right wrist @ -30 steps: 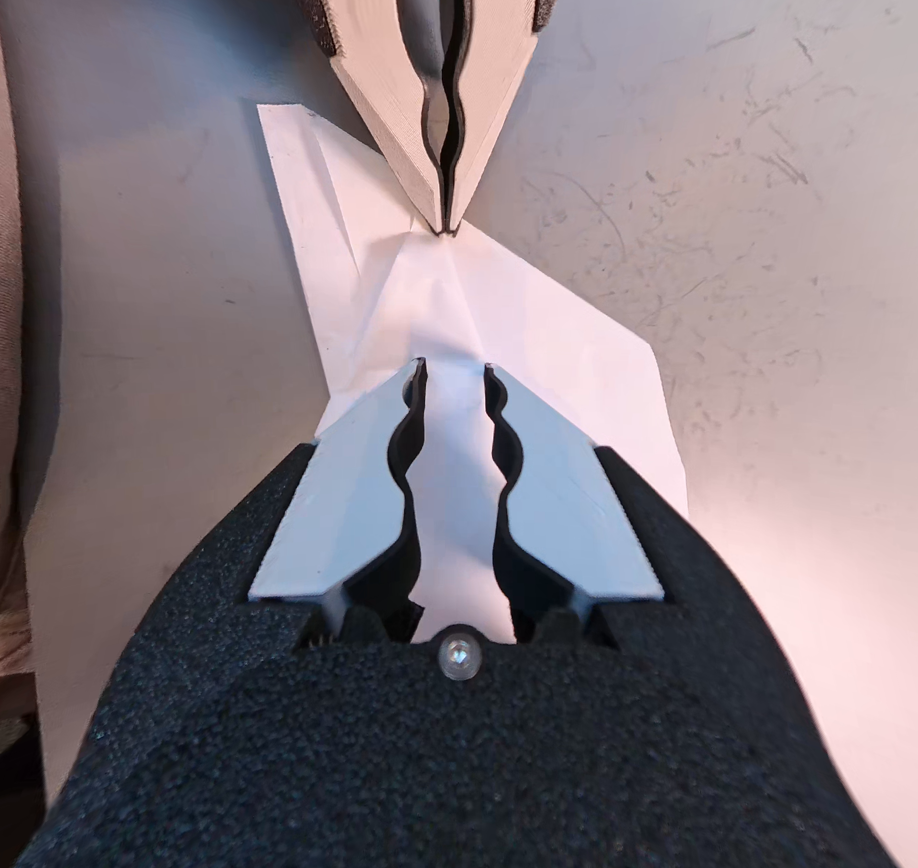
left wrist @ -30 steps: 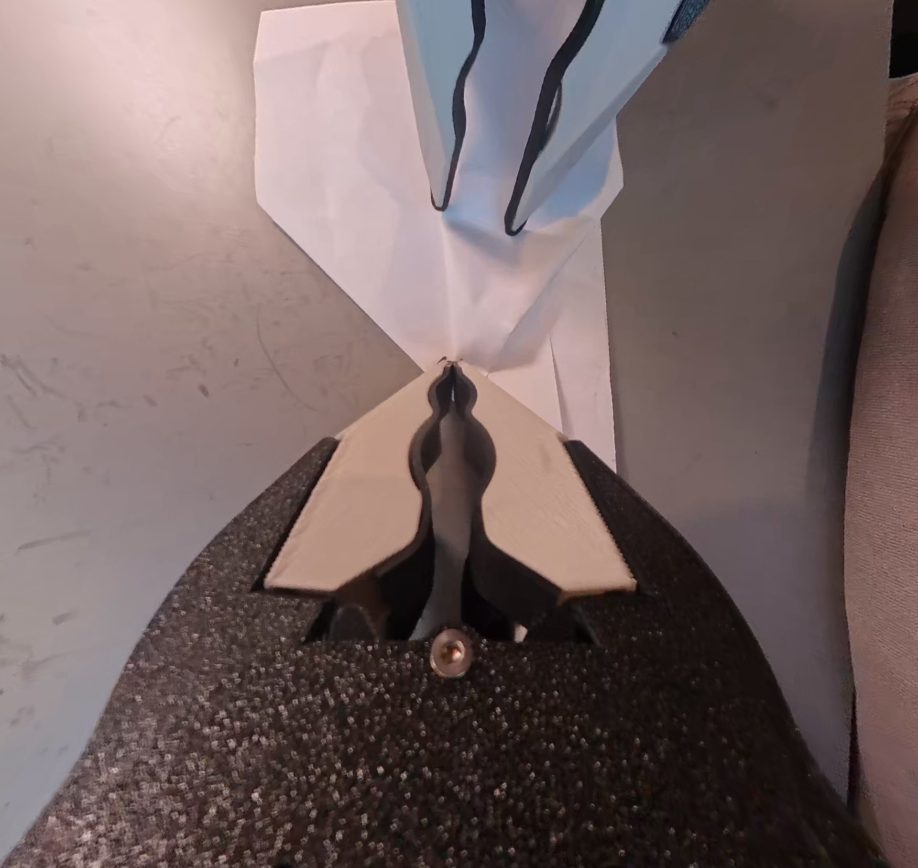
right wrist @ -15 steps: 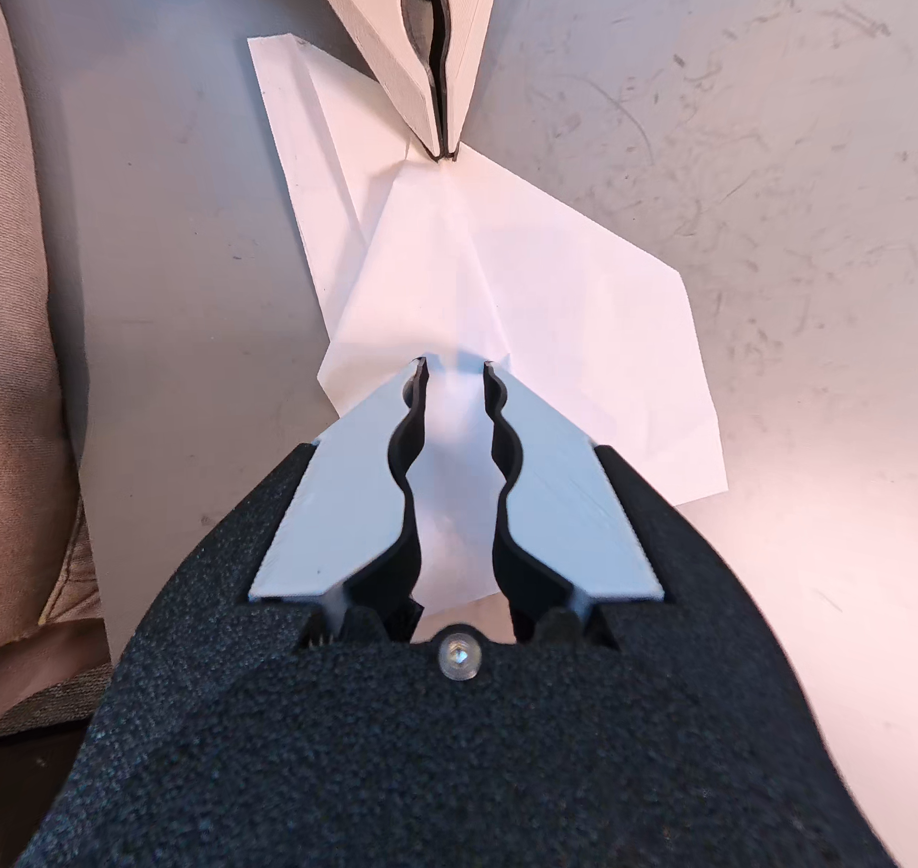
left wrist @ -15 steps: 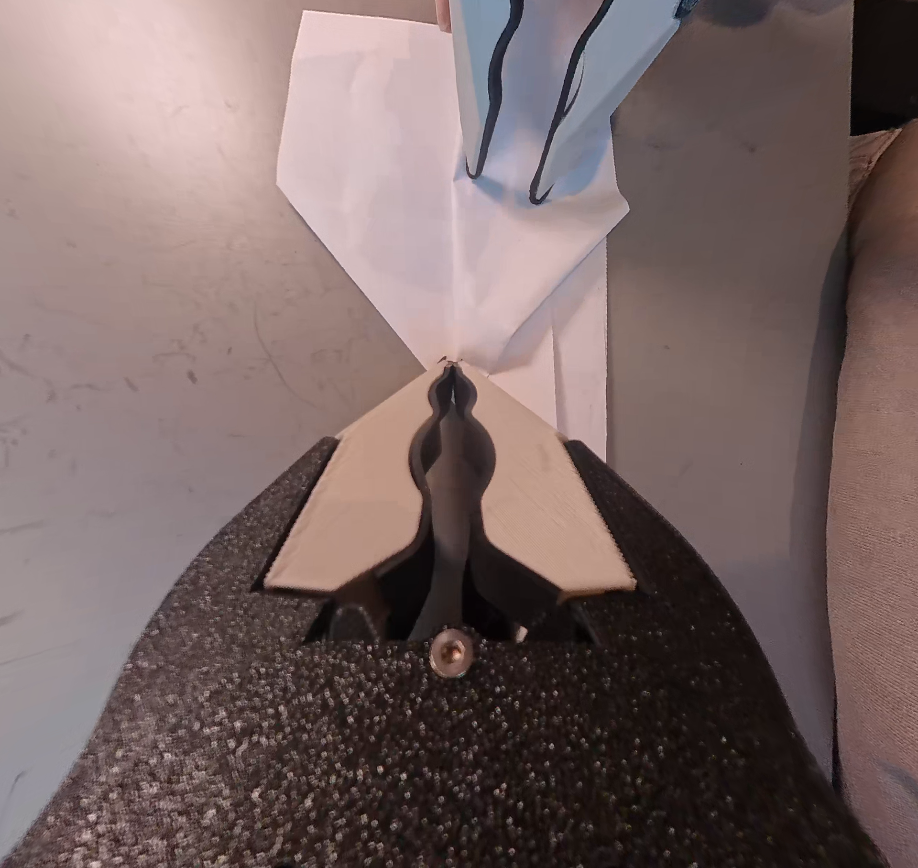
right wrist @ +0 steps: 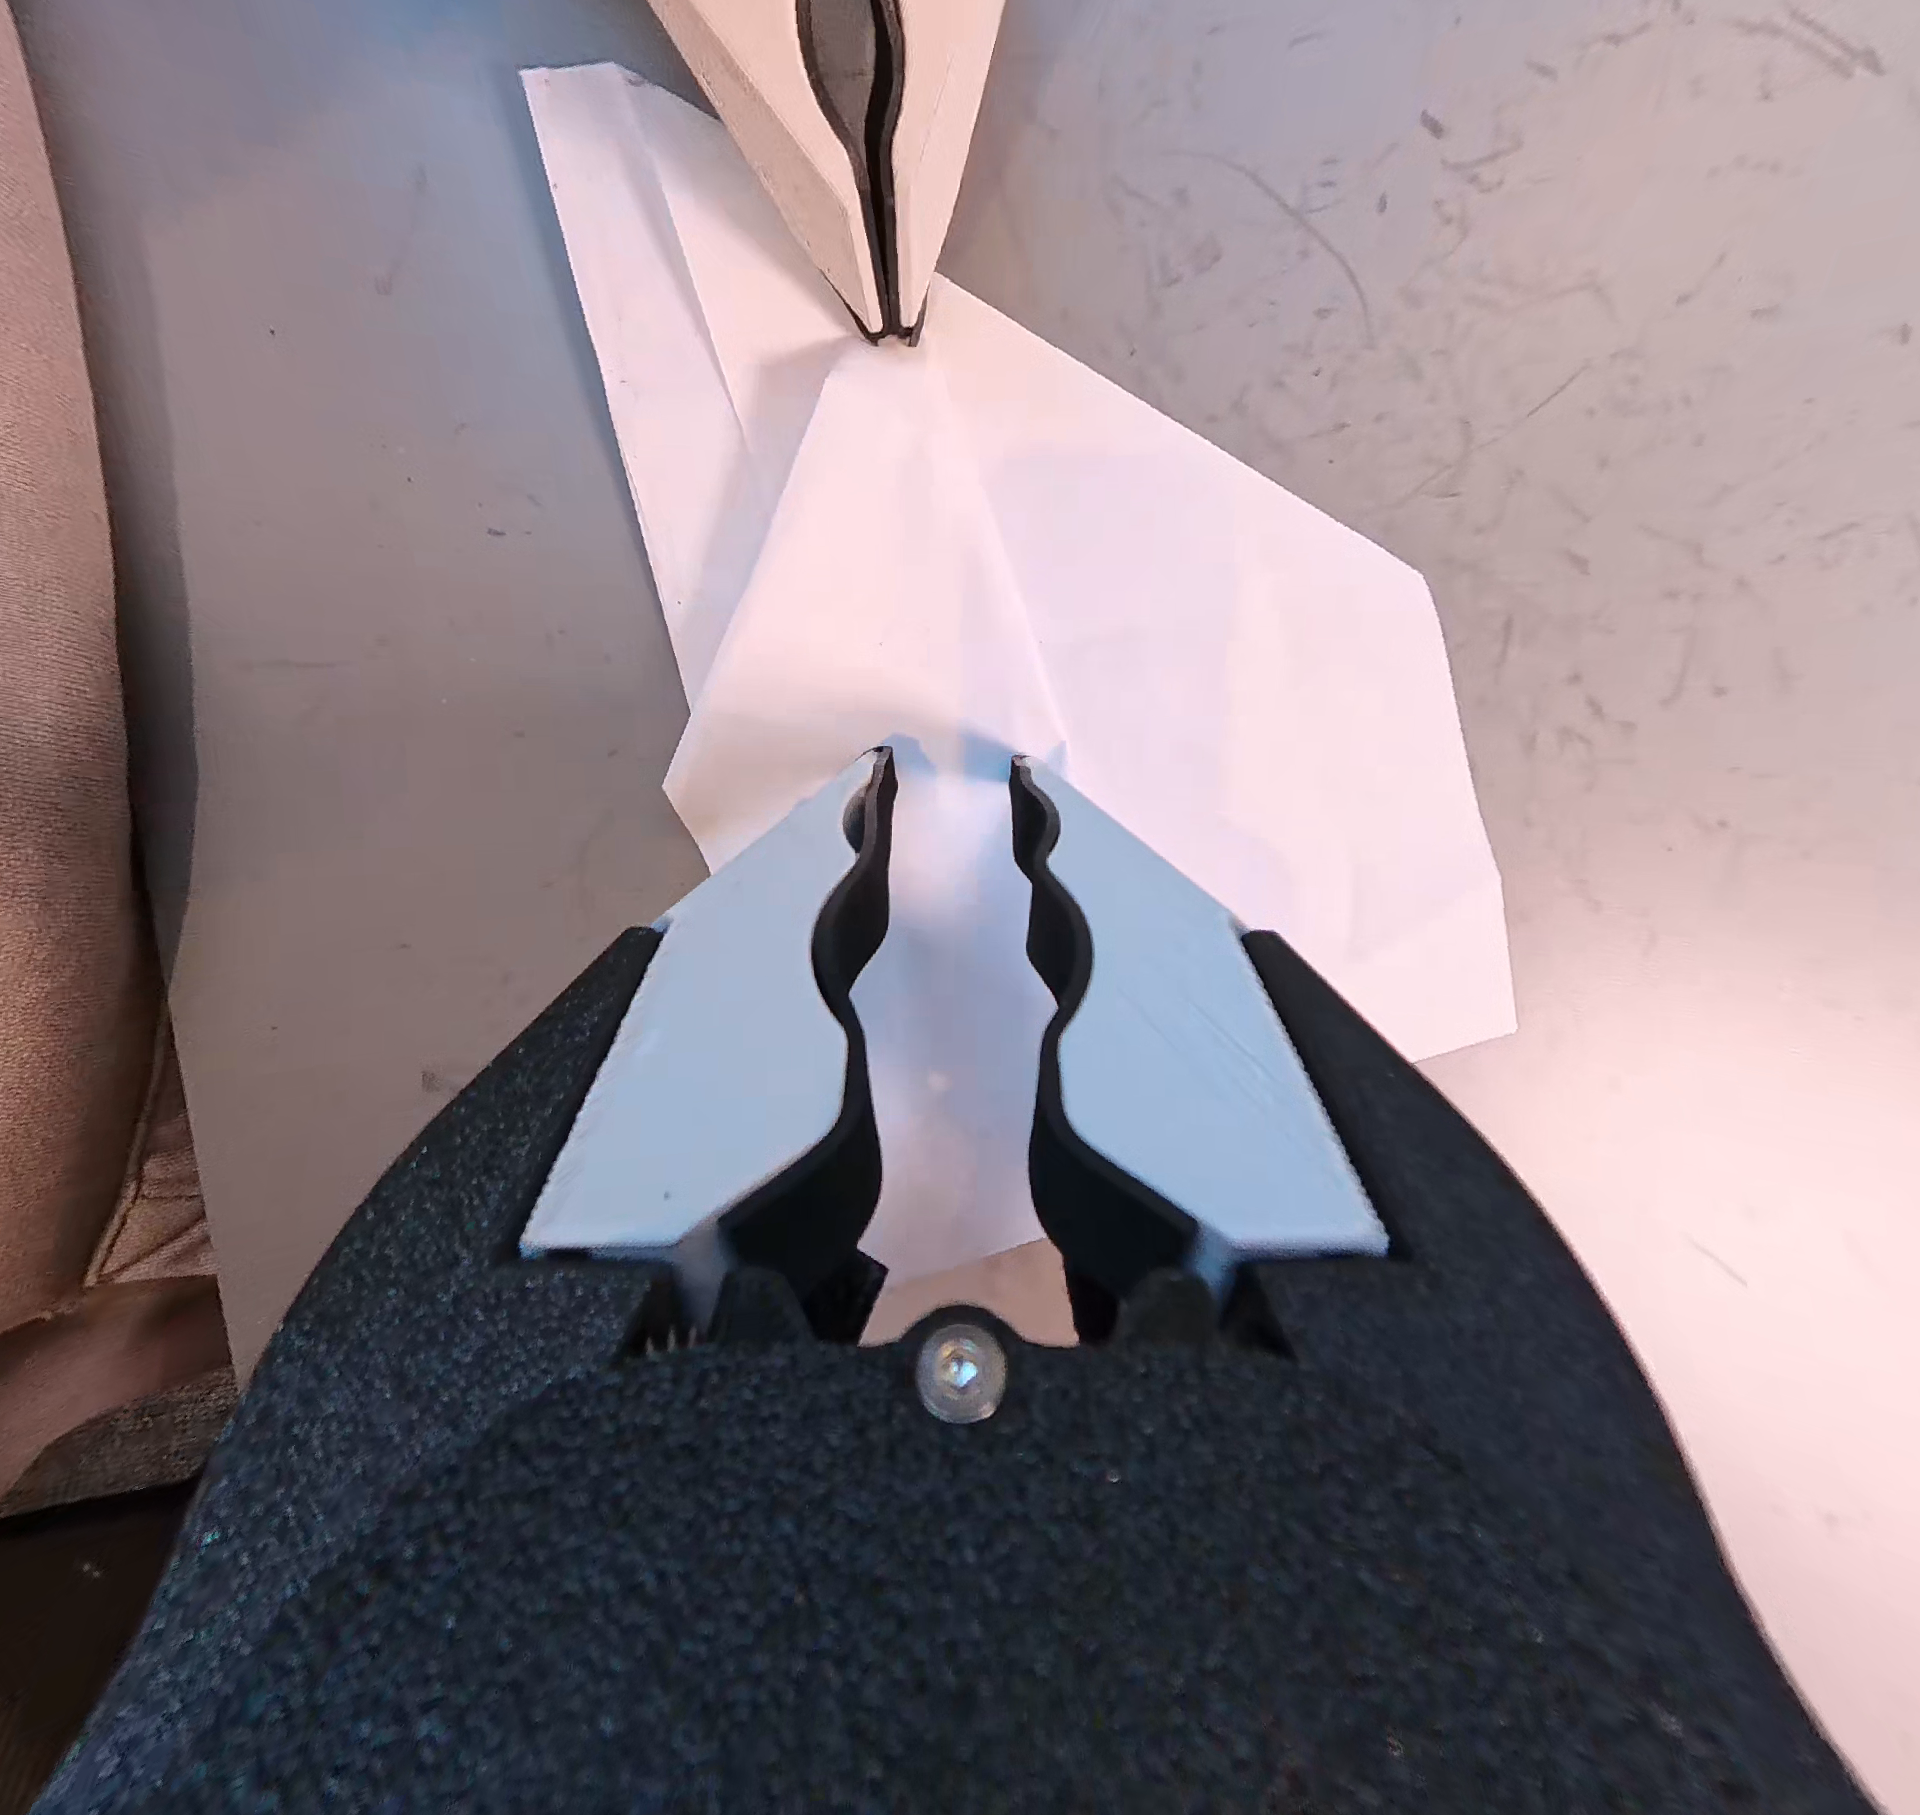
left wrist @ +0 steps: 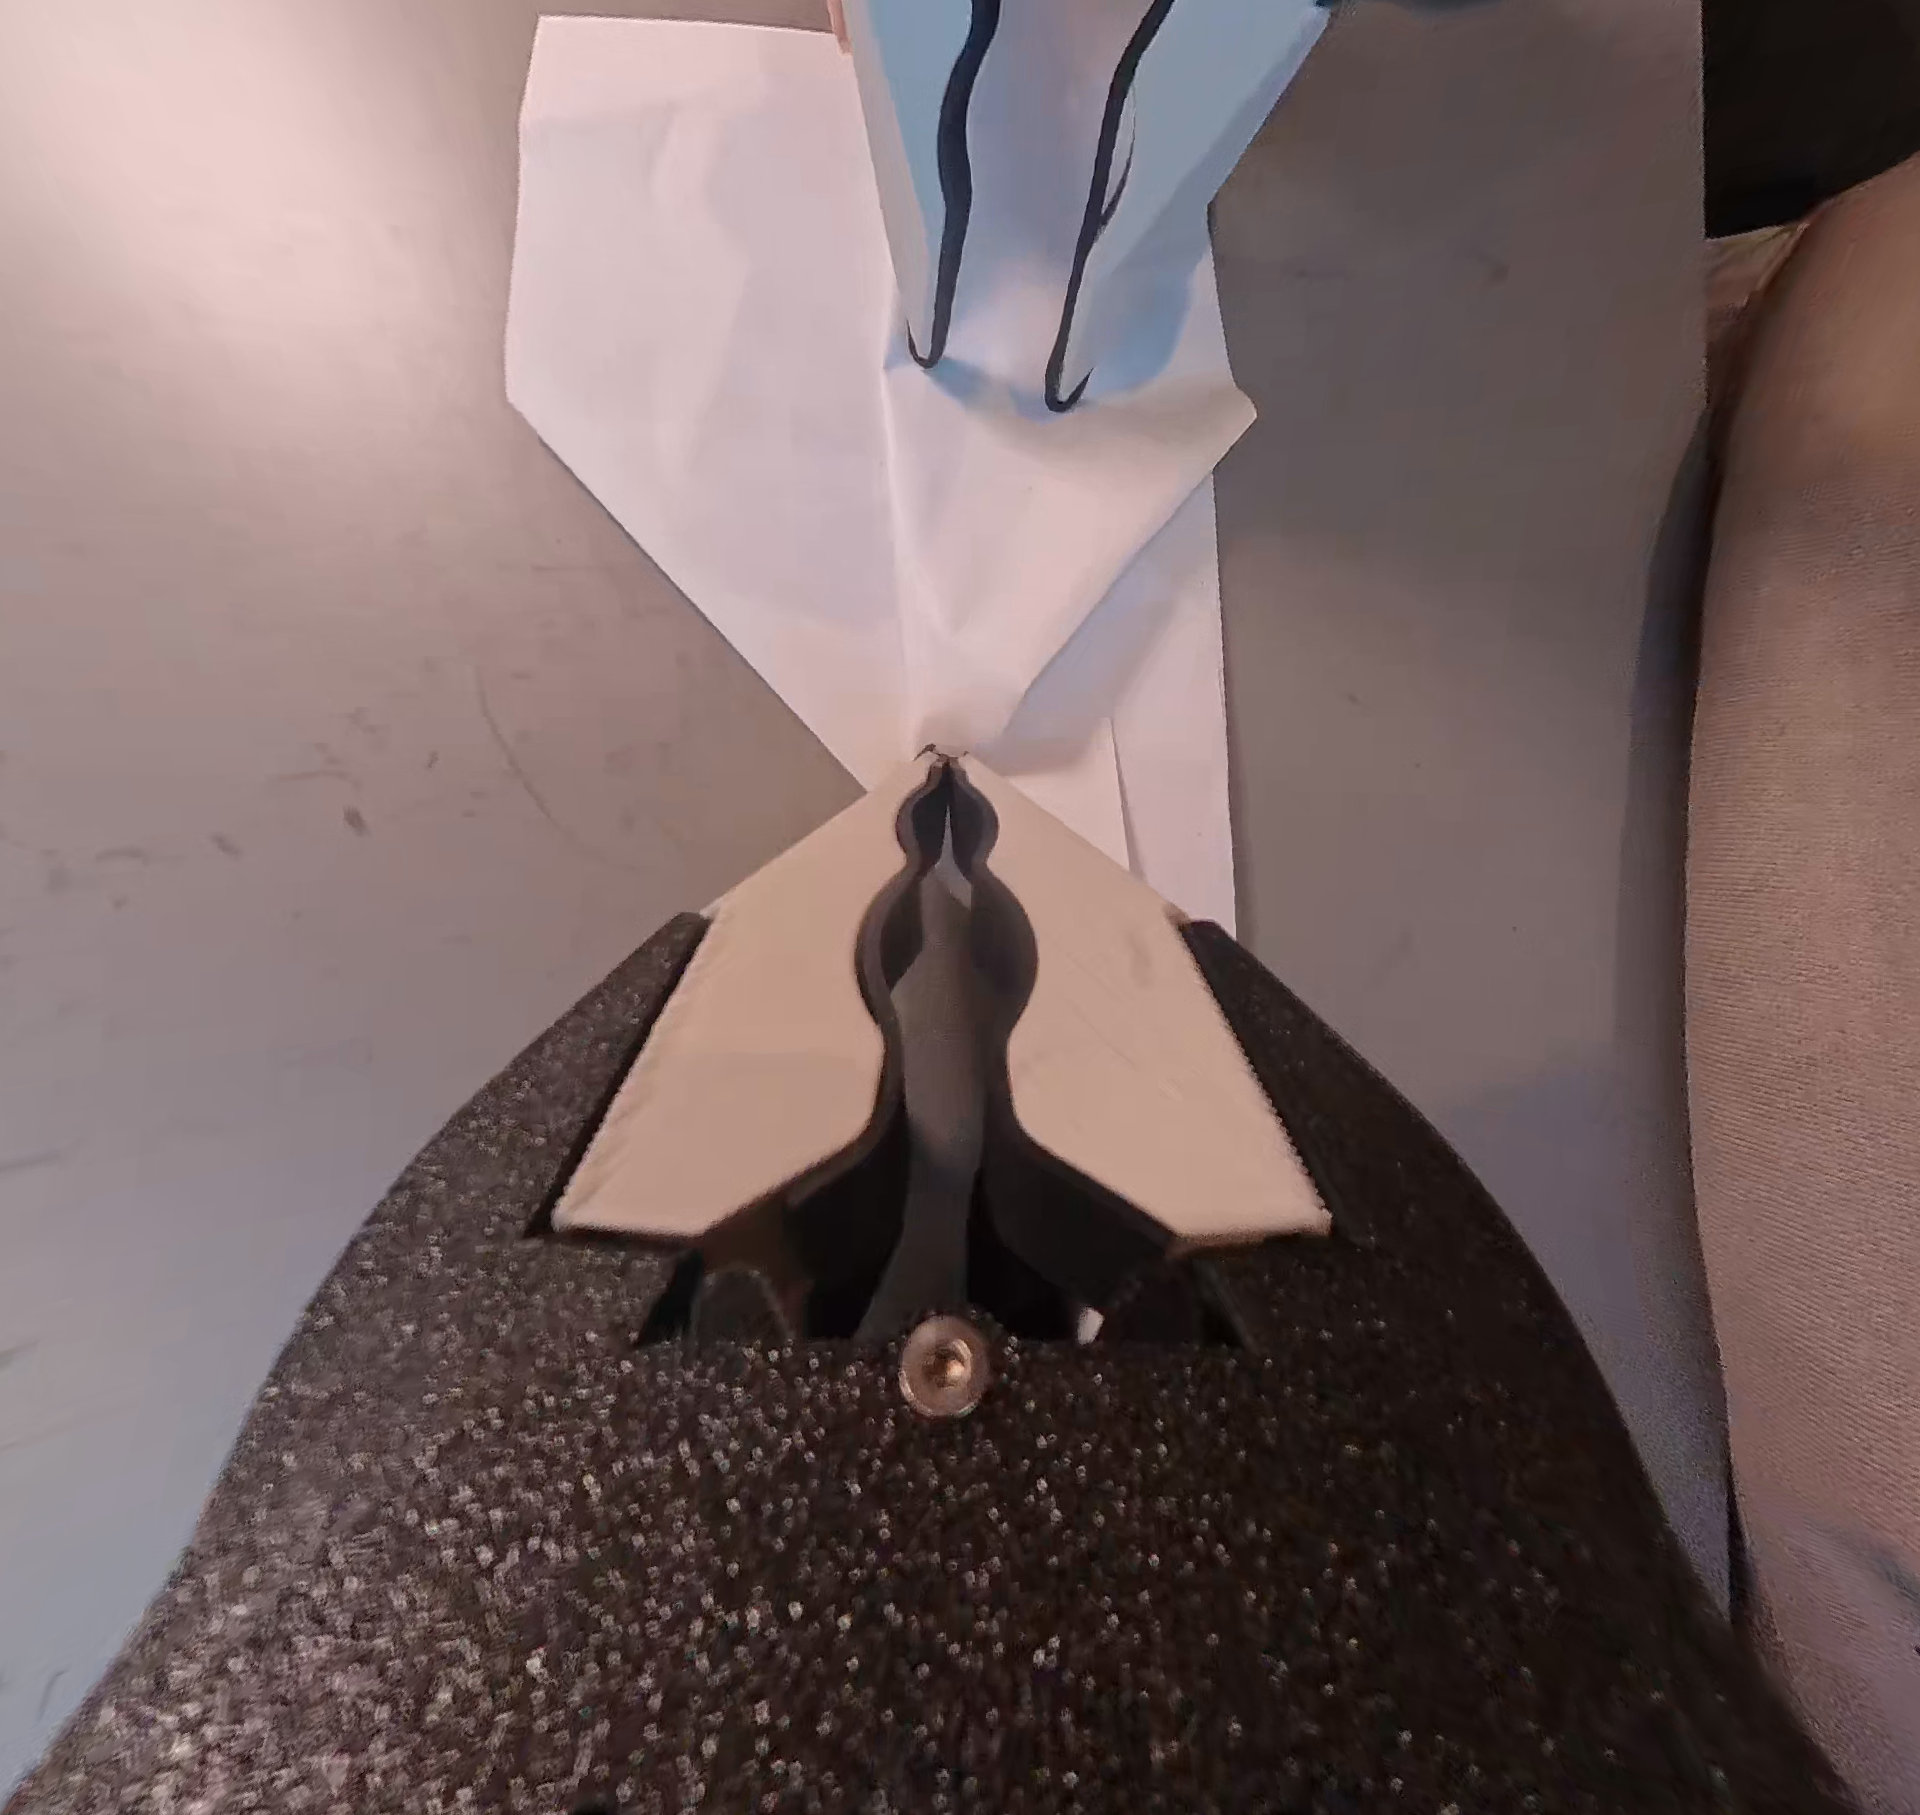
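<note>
A folded white paper [left wrist: 790,415] lies on the grey table [left wrist: 260,518], creased into a pointed shape. My left gripper [left wrist: 943,766], with beige fingers, is shut on the paper's pointed tip. It shows from the front in the right wrist view [right wrist: 888,337]. My right gripper [right wrist: 951,763], with pale blue fingers, is open, its jaws on either side of the paper's raised middle fold [right wrist: 935,602] at the wide end. It shows in the left wrist view [left wrist: 992,378] over the paper's far part.
The scratched grey table [right wrist: 1507,259] runs out on one side. The table's edge and beige fabric, perhaps a person's clothing [left wrist: 1829,934], lie at the right in the left wrist view and at the left in the right wrist view [right wrist: 62,726]. Tip to tip, the grippers are about 9 cm apart.
My right gripper has drawn back along the paper towards its wide end, away from the left gripper. The left gripper stays shut on the tip.
</note>
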